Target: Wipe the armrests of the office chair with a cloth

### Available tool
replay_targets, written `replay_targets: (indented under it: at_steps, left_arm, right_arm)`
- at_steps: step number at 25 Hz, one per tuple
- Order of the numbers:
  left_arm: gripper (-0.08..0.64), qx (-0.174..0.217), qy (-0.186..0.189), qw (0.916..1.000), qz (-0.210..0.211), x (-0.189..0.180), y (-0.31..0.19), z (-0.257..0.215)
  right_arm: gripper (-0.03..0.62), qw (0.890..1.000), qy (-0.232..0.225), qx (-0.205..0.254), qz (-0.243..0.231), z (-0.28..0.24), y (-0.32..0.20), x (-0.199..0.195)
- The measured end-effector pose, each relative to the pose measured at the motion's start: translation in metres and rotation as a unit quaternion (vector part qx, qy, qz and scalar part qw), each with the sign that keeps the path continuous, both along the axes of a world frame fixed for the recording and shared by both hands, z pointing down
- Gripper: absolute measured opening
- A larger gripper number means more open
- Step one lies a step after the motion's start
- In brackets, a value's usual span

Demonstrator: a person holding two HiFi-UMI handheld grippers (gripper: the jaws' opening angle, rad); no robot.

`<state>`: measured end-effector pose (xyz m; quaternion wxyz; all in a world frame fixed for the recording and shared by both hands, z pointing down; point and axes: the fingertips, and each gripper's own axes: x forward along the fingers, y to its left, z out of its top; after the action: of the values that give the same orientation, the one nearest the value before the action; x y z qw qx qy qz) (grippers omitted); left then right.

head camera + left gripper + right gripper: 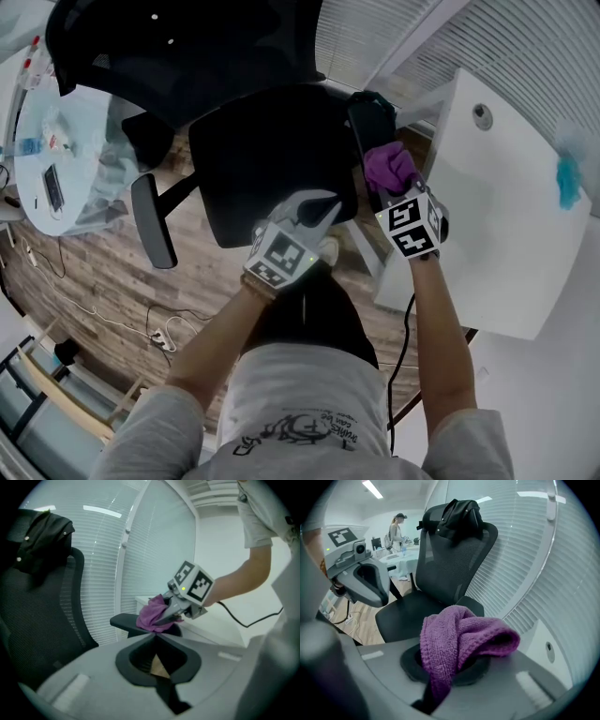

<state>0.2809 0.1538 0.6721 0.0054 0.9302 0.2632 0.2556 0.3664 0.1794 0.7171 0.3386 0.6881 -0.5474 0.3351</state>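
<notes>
A black office chair (272, 159) stands below me, with one armrest (153, 220) at the left and the other (368, 122) at the right. My right gripper (386, 183) is shut on a bunched purple cloth (389, 167) that rests on the near end of the right armrest (124, 620). In the right gripper view the cloth (459, 634) bulges out over the jaws of the right gripper (454, 663) and hides most of the armrest. My left gripper (323, 208) hovers over the seat's front edge, jaws shut and holding nothing (155, 638).
A white desk (497, 206) stands tight against the chair's right side, with a blue thing (567, 178) on it. A round white table (56, 159) is at the left. Cables (141, 328) lie on the wood floor. A dark jacket (459, 513) hangs on the headrest. A person (396, 529) stands far off.
</notes>
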Motion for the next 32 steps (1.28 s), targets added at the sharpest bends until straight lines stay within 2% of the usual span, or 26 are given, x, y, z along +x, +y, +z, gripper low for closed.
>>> replay_targets:
  at_steps: [9, 13, 17, 23, 32]
  left_arm:
    - [0.003, -0.003, 0.001, 1.0, -0.002, -0.001, -0.002, 0.001]
    - [0.003, -0.005, -0.001, 1.0, -0.001, -0.004, -0.001, 0.003]
    - [0.003, -0.005, -0.002, 1.0, -0.001, -0.009, -0.001, 0.004]
    - [0.003, -0.004, -0.003, 1.0, -0.001, -0.011, -0.004, 0.004]
    - [0.003, -0.003, 0.0, 1.0, 0.006, -0.007, -0.002, 0.0]
  right_arm:
    - [0.031, 1.0, -0.001, 0.008, 0.003, 0.006, -0.054, 0.048]
    - [0.032, 0.998, -0.029, 0.029, 0.039, 0.01, -0.081, 0.068]
    - [0.032, 0.998, -0.032, 0.03, 0.05, 0.012, -0.102, 0.086]
    - [0.031, 0.998, -0.019, 0.028, 0.048, 0.01, -0.103, 0.085]
    - [0.031, 0.999, -0.009, 0.029, 0.045, 0.005, -0.067, 0.057]
